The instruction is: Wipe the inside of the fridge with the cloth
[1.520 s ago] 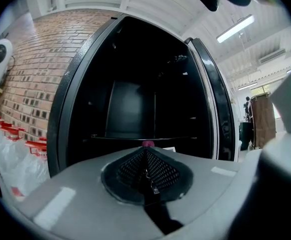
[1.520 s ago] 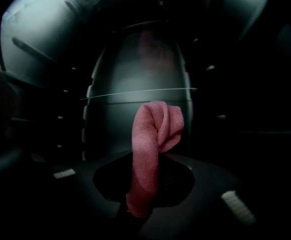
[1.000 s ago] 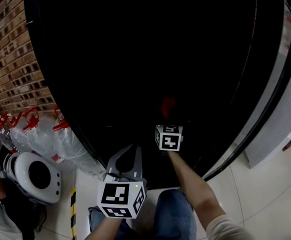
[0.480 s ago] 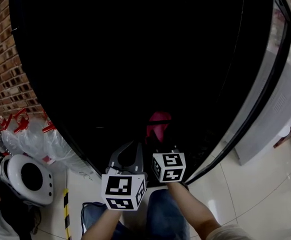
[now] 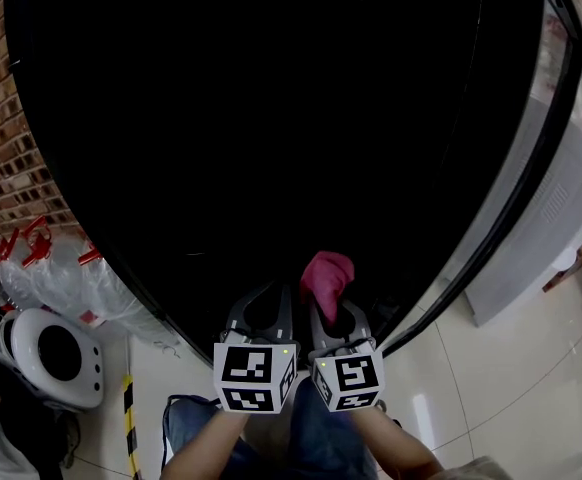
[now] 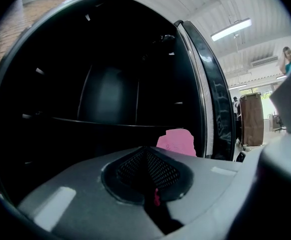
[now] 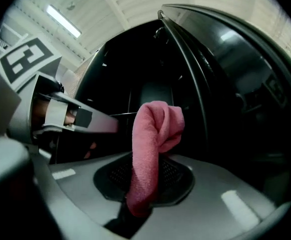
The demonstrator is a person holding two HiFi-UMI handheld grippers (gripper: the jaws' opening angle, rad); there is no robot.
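The pink cloth [image 5: 326, 273] stands bunched up out of my right gripper [image 5: 329, 315], which is shut on its lower end just in front of the fridge's bottom edge. In the right gripper view the cloth [image 7: 153, 144] rises from between the jaws. My left gripper [image 5: 262, 315] sits close beside it on the left, shut with nothing in it [image 6: 148, 179]. The open black fridge [image 5: 271, 118] fills the view ahead, its inside dark. A shelf [image 6: 110, 122] shows faintly in the left gripper view, with the cloth [image 6: 176, 142] just past the jaws.
The fridge door [image 5: 531, 158] hangs open at the right. A brick wall [image 5: 11, 148], clear bottles with red caps [image 5: 41, 268] and a white round appliance [image 5: 56, 353] stand at the left. Yellow-black tape [image 5: 128, 408] marks the tiled floor [image 5: 511, 368]. A person [image 6: 288, 59] stands far off.
My right gripper has drawn back out of the dark fridge toward me with the cloth and now sits beside the left gripper. The left gripper has barely moved.
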